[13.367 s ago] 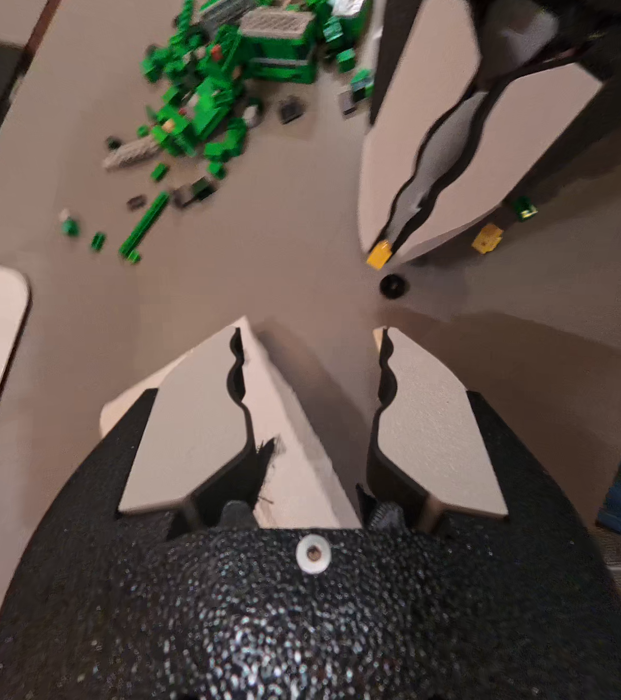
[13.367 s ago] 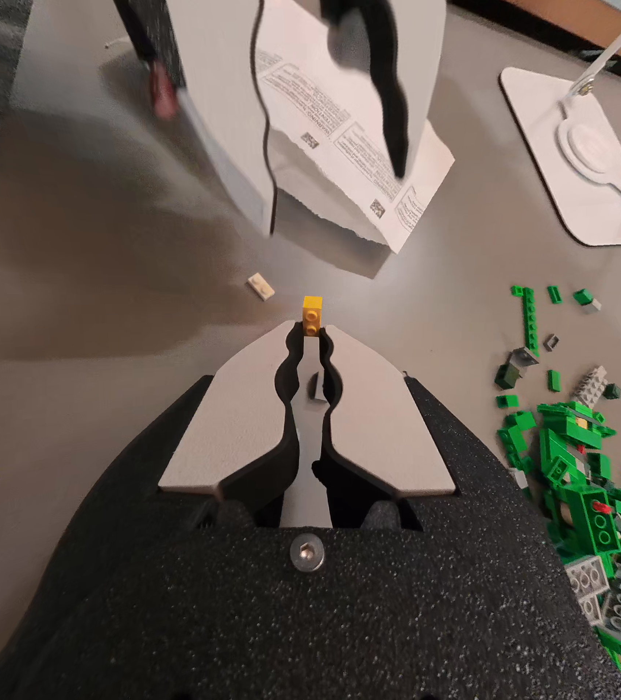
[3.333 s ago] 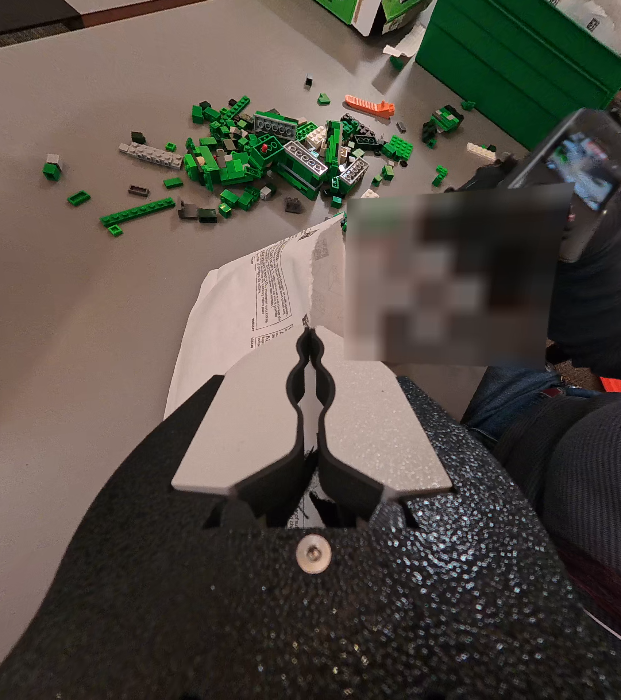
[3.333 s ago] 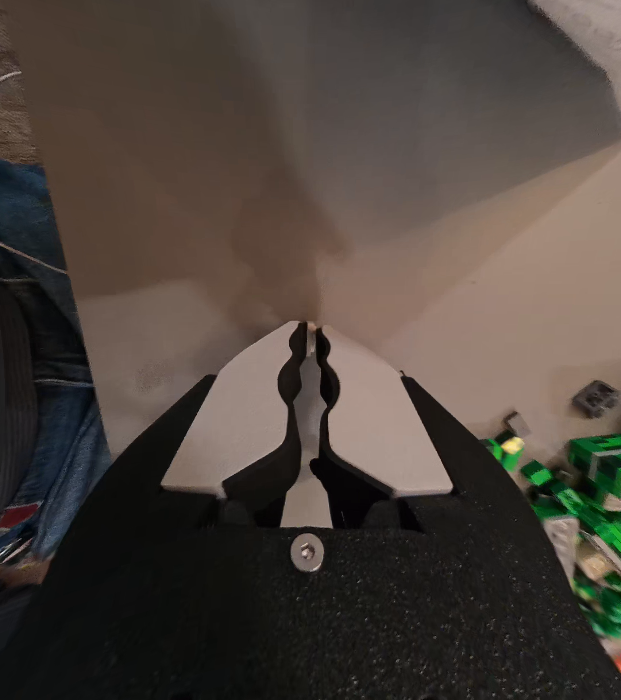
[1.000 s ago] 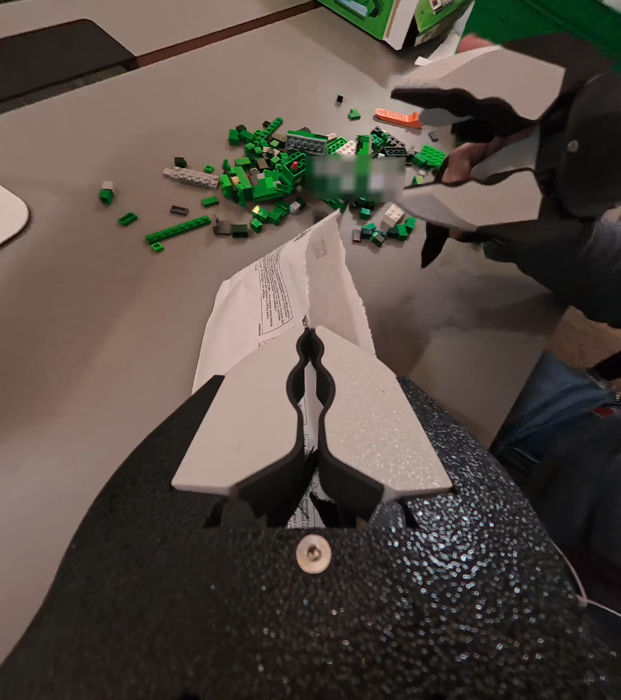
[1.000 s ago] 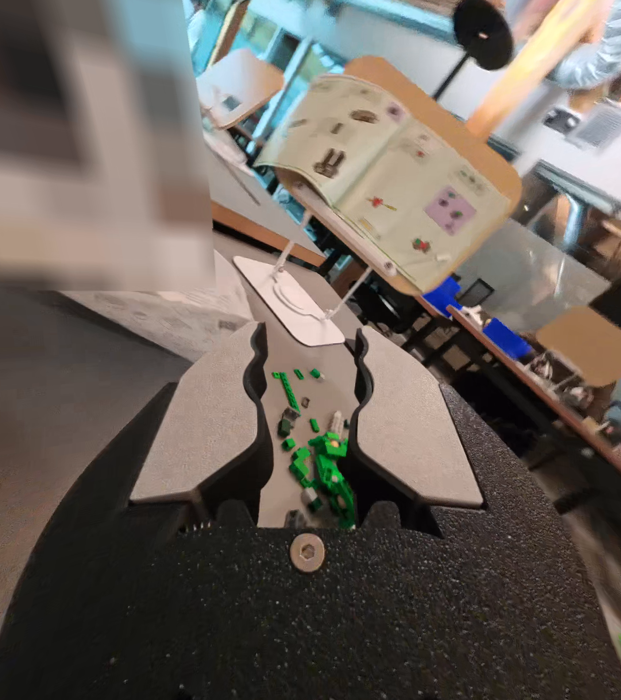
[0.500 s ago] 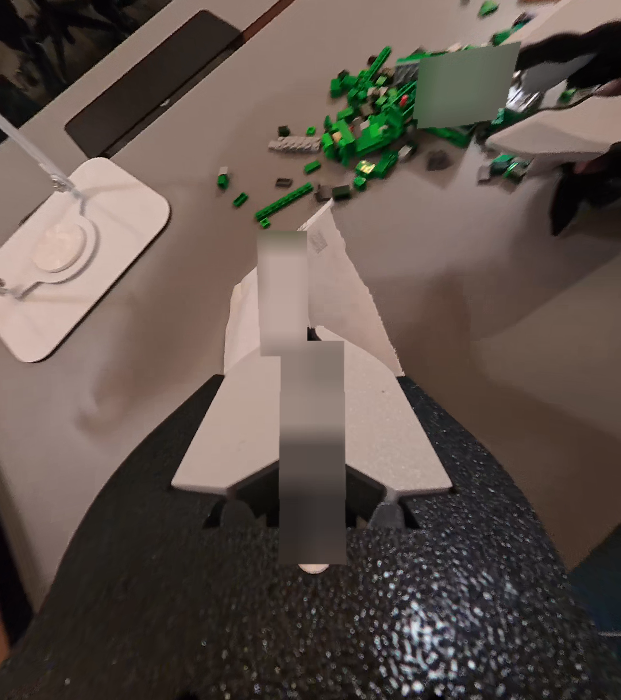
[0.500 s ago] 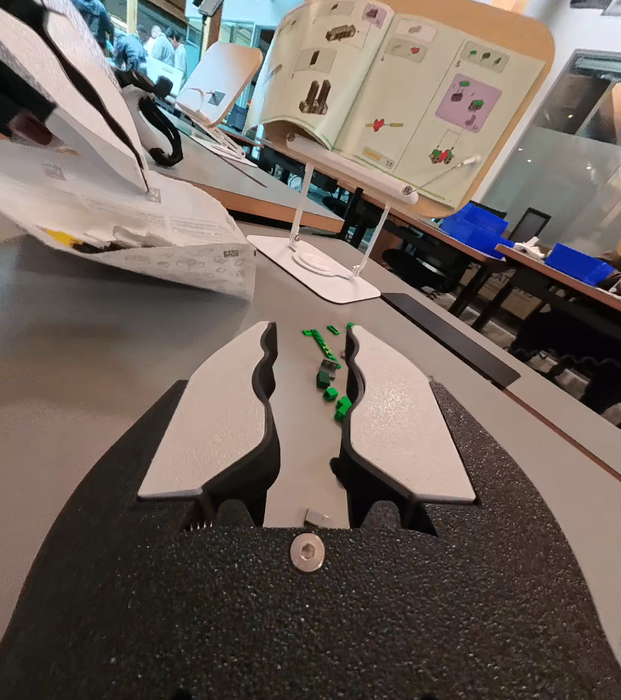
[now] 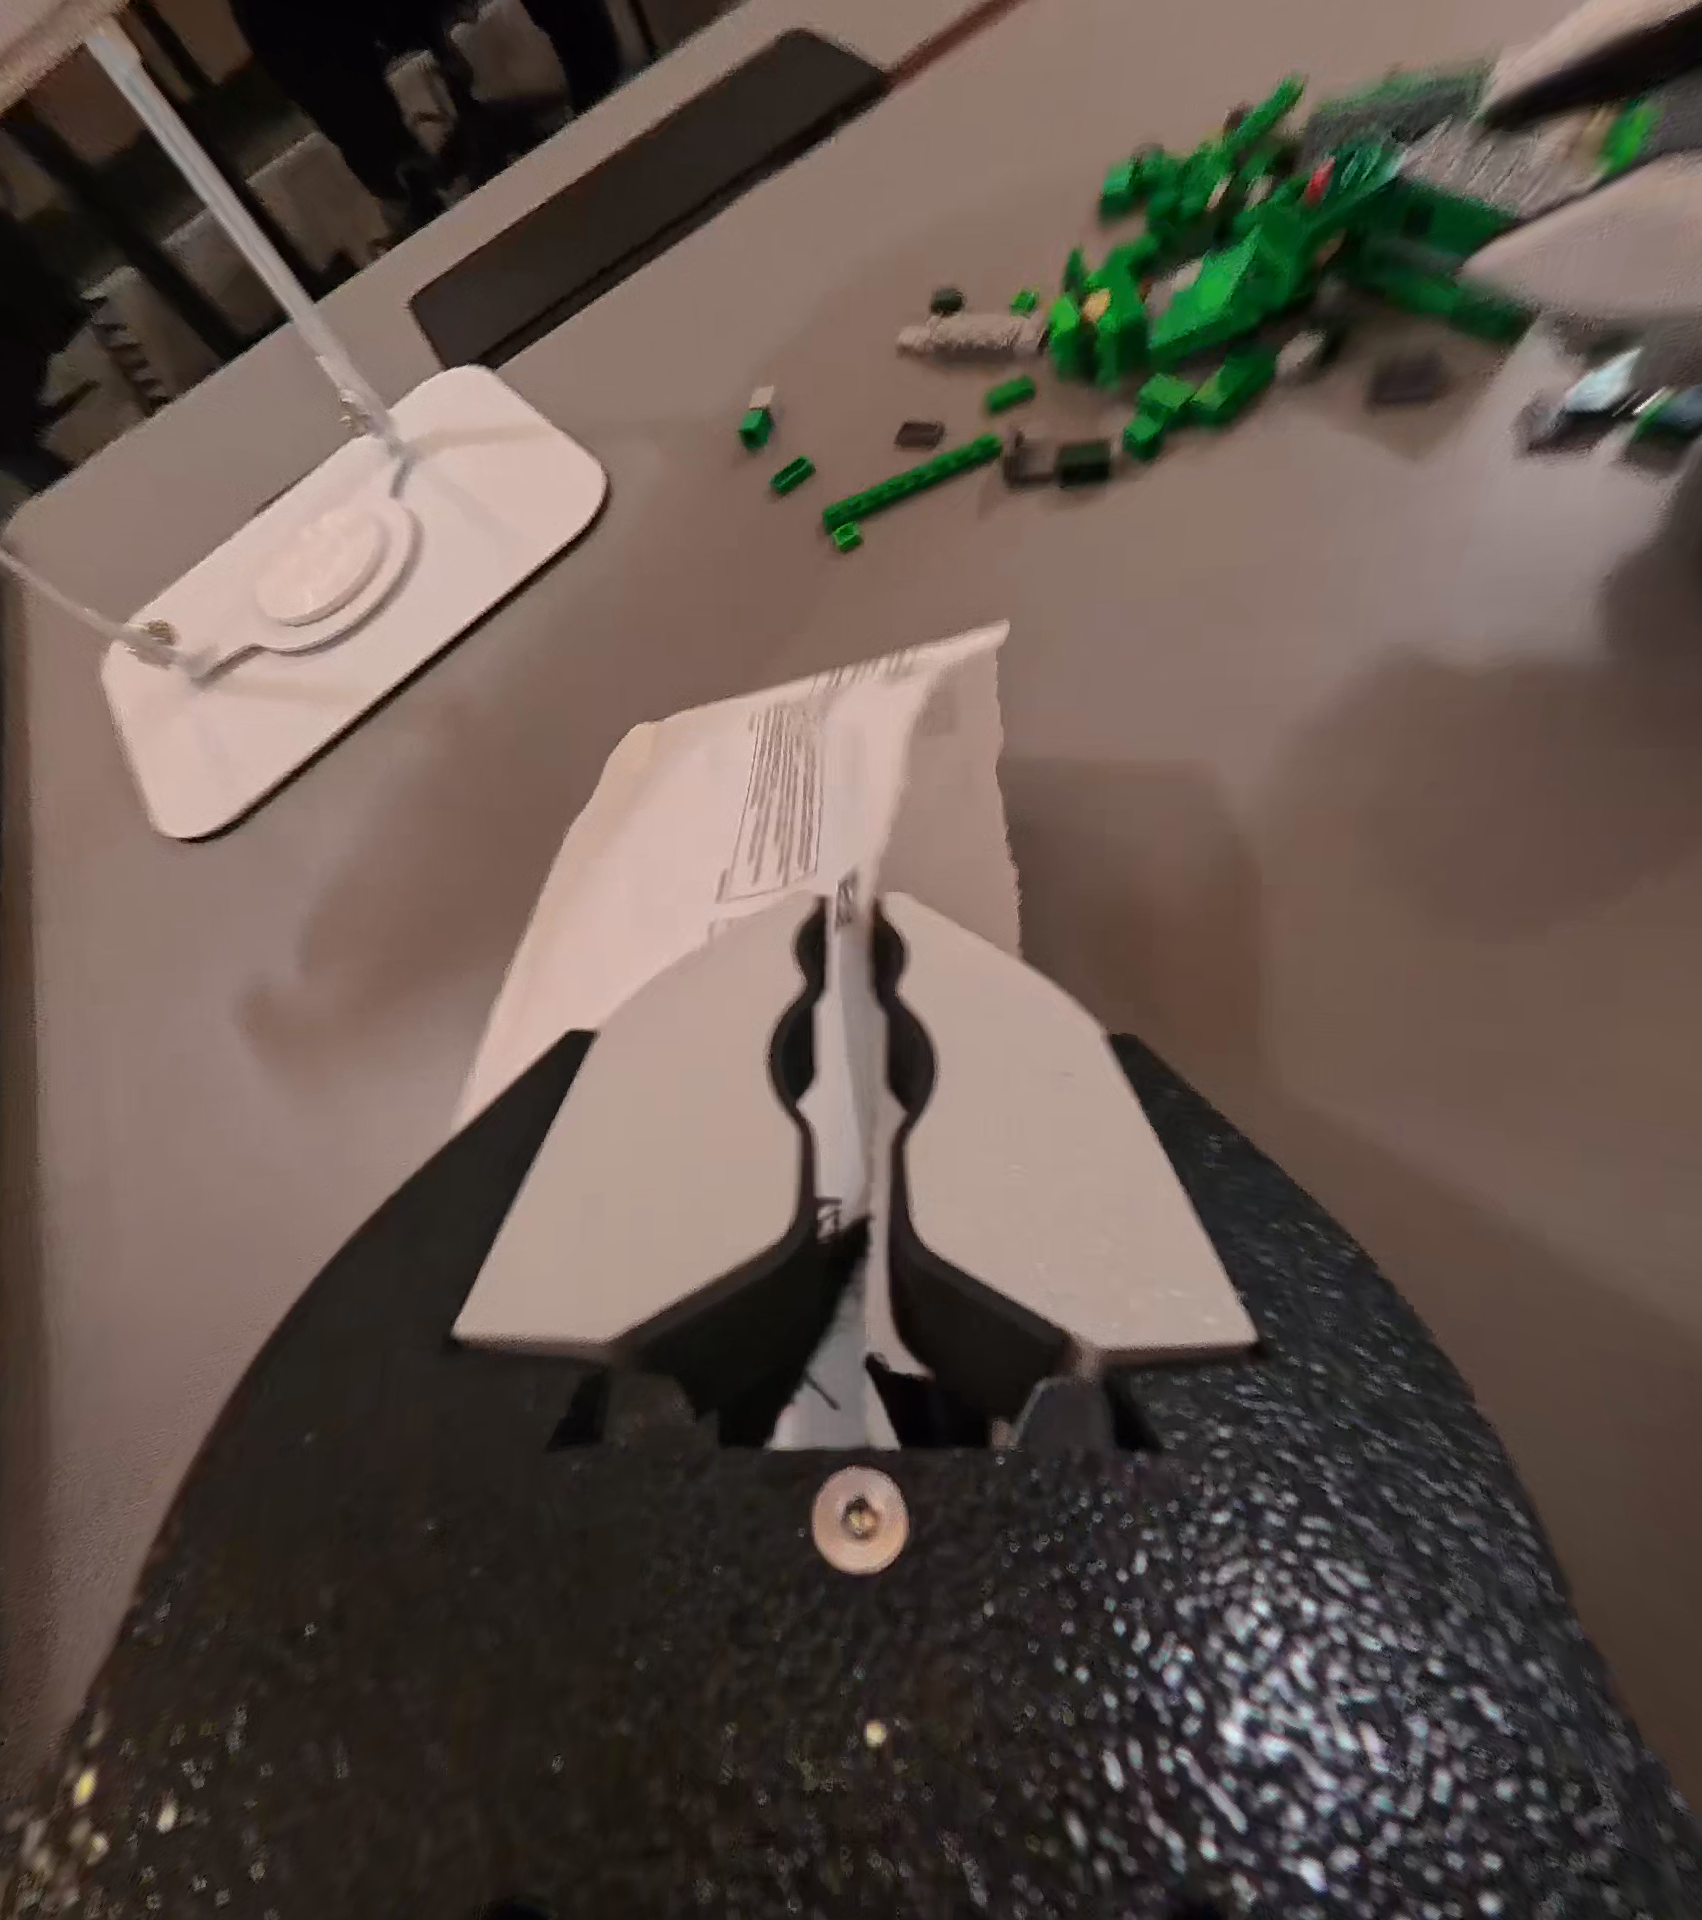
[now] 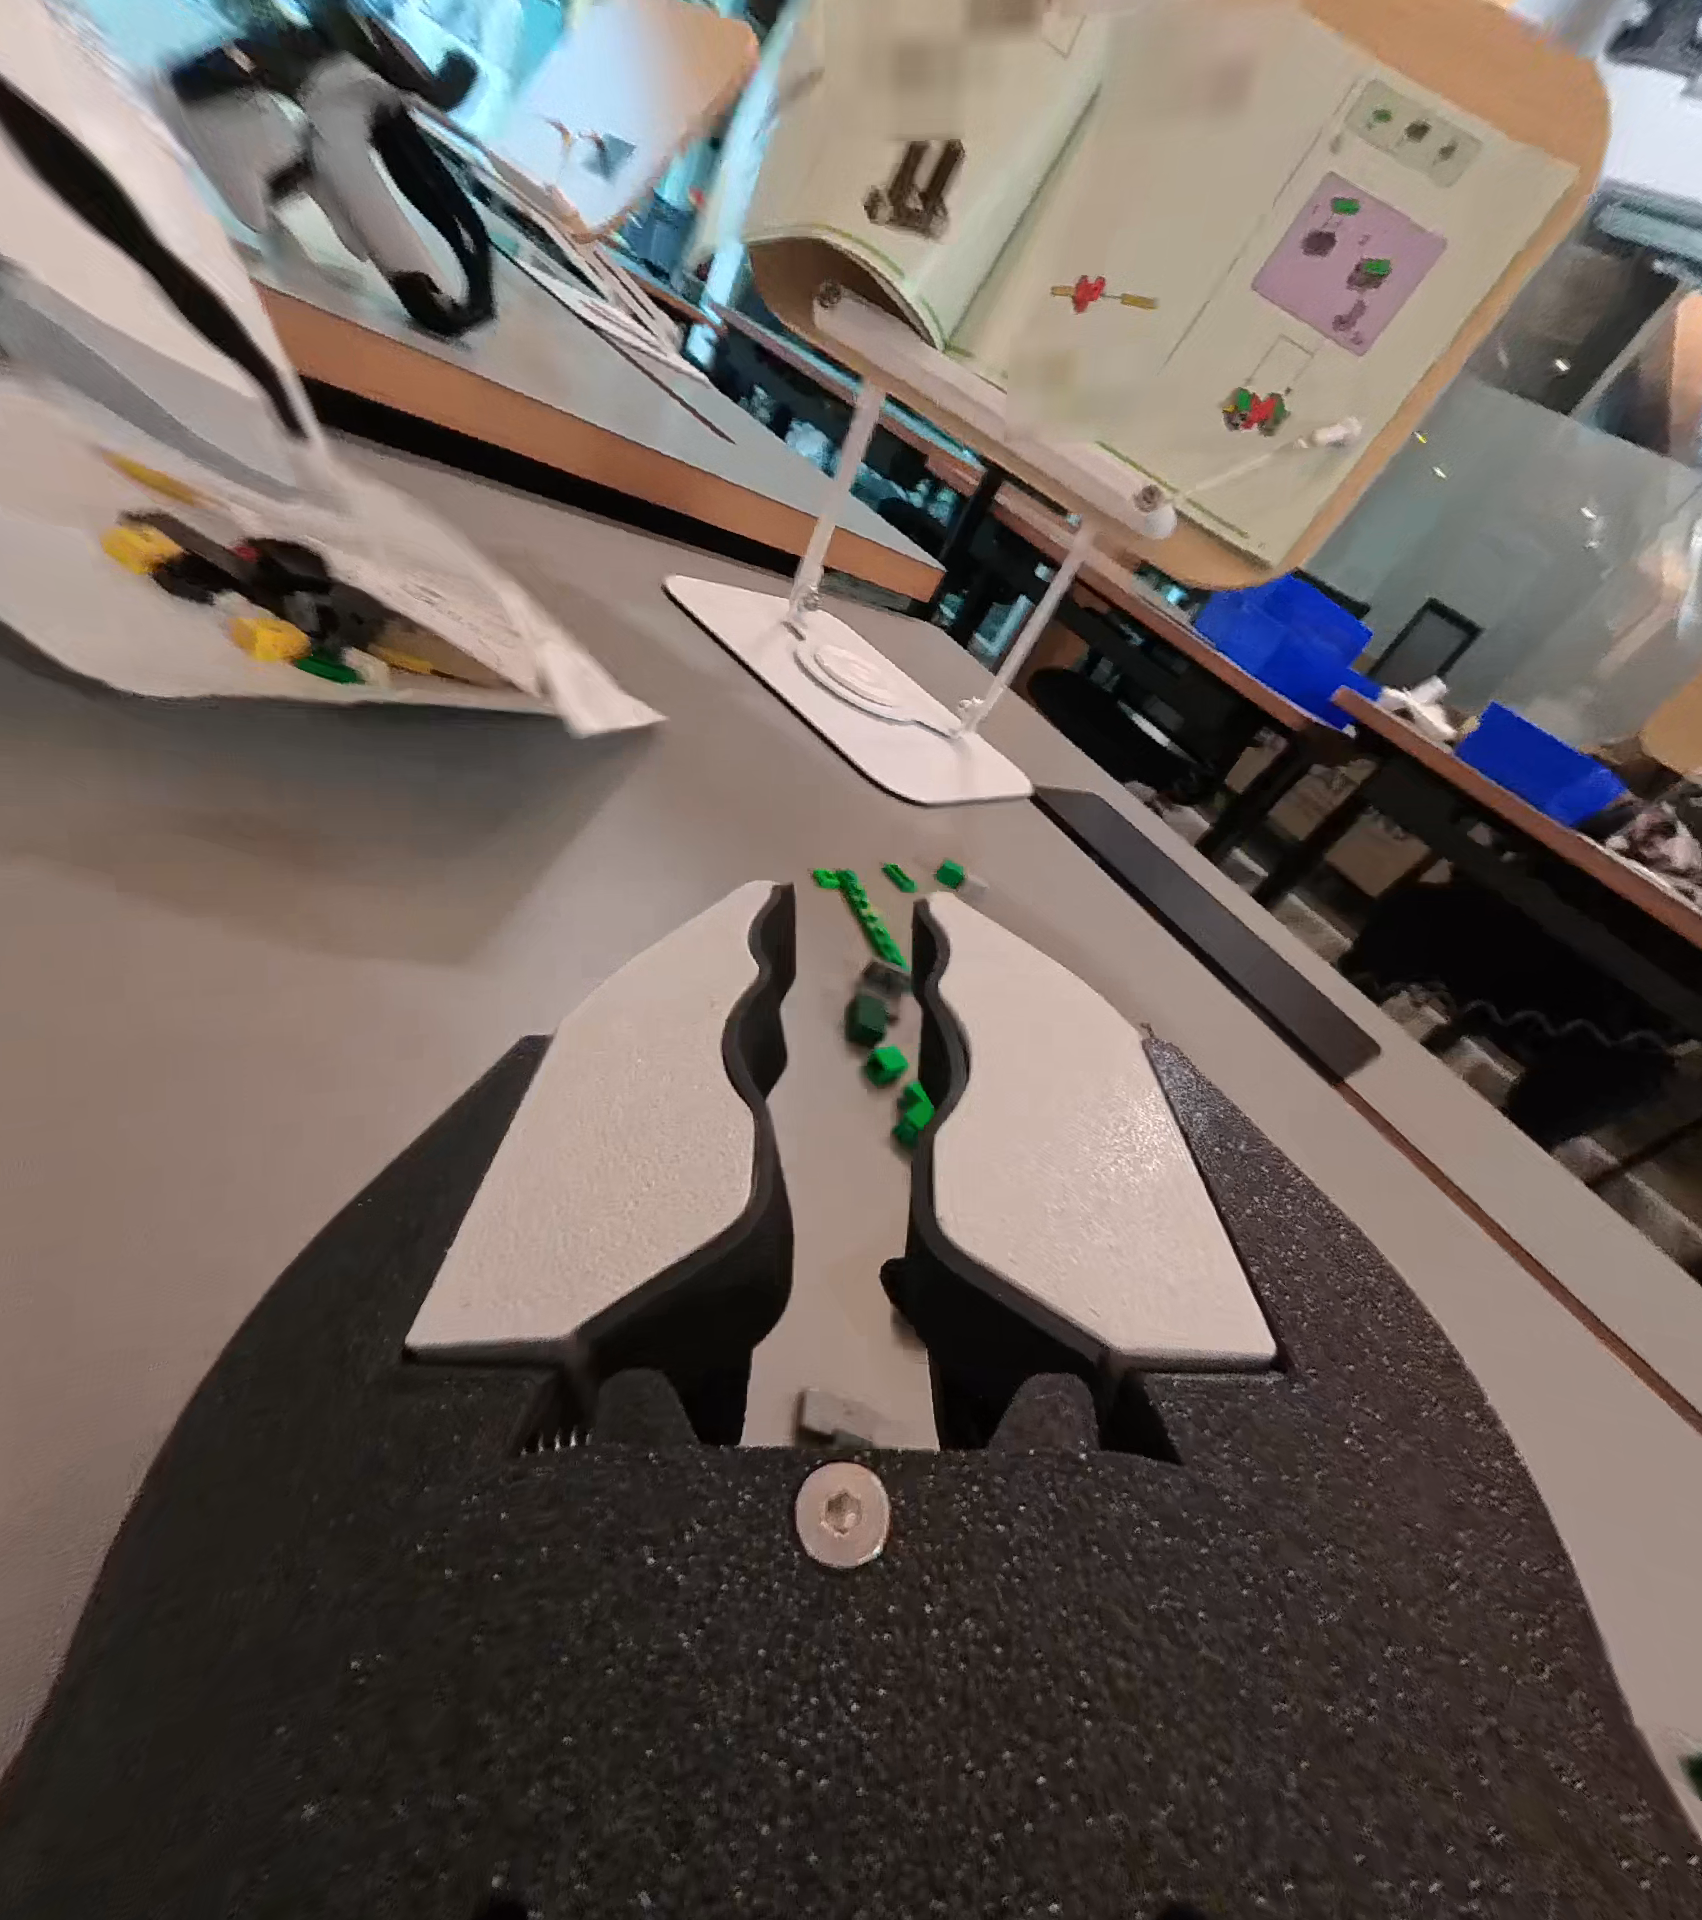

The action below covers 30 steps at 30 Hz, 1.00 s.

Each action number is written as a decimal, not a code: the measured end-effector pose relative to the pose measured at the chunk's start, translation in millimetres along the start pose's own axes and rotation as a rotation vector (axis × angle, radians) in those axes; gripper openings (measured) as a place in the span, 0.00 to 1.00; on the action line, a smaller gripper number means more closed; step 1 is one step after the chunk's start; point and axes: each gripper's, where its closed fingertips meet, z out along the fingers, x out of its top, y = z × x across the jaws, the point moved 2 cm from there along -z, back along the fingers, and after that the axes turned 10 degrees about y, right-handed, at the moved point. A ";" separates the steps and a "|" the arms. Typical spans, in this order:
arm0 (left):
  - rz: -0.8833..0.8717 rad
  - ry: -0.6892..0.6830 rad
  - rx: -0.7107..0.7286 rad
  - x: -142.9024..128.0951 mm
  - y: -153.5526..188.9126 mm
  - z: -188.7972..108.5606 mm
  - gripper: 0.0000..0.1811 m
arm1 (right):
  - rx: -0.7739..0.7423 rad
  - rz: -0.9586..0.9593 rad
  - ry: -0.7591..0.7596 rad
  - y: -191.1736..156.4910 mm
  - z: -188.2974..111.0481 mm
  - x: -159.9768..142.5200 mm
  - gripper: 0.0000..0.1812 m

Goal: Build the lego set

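My left gripper (image 9: 852, 909) is shut on a white paper bag (image 9: 785, 810) and holds it above the grey table (image 9: 1346, 831). In the right wrist view the bag (image 10: 47, 613) hangs tilted with its mouth open, and yellow, black and green pieces (image 10: 244, 603) show inside it. A pile of green and grey Lego pieces (image 9: 1242, 281) lies at the far right of the table. My right gripper (image 10: 852, 899) is open and empty, low over the table, with small green pieces (image 10: 878, 997) lying between and beyond its fingers. It shows blurred at the top right of the left wrist view (image 9: 1657, 208).
A white stand base (image 9: 338, 592) with clear rods holds an open instruction booklet (image 10: 1190, 260) at the table's far side. A black strip (image 9: 639, 260) is set into the table behind it. Other tables with blue bins (image 10: 1283, 634) stand beyond.
My left gripper has tipped the bag and swung it toward the stand; pieces now show at the bag's mouth. My right gripper stays open and low over the table and has shifted slightly.
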 end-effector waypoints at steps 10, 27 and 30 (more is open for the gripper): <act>-0.393 0.270 -0.063 51.3 42.9 -18.9 0.38 | 0.066 0.021 0.098 -2.0 1.7 10.4 0.06; -0.247 0.621 -0.212 59.5 92.3 24.2 0.00 | 0.164 0.191 0.237 -3.2 -6.3 22.5 0.00; -0.235 0.655 -0.203 60.9 91.9 19.7 0.00 | 0.171 0.172 0.242 -5.4 -6.8 23.4 0.00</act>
